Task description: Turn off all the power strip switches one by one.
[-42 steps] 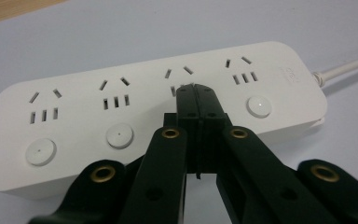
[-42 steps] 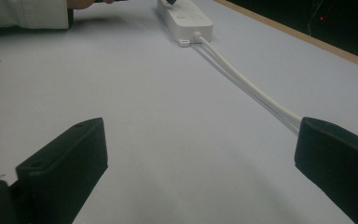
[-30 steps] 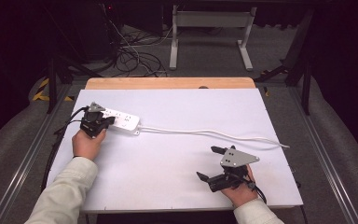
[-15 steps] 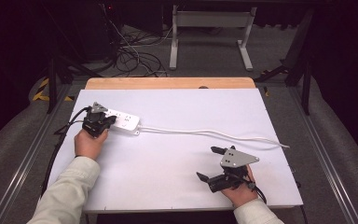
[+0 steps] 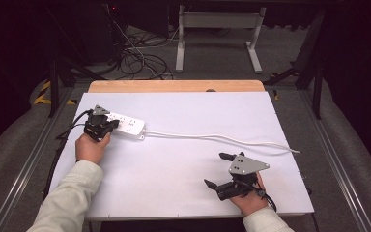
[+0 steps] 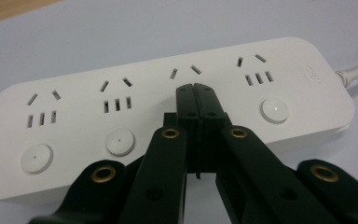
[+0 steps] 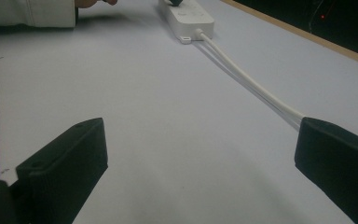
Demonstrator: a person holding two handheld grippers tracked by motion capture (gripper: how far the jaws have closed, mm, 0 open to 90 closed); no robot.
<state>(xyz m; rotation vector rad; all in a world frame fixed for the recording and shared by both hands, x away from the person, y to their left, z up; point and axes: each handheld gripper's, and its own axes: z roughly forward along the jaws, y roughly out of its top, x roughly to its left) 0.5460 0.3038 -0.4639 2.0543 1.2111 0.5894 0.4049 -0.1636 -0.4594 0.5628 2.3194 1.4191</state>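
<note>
White table [image 5: 183, 188], matte and flat, broad bare room in the middle and at the far edge. White power strip [image 5: 125, 124], a rounded plastic bar, lies near the left edge; its cord [image 5: 222, 138] trails to the right edge. Left gripper [image 6: 196, 91]: jaws pressed together, tips upon the strip, covering its third button. Right gripper [image 5: 220, 169]: jaws wide, holding nothing, near the front edge.
</note>
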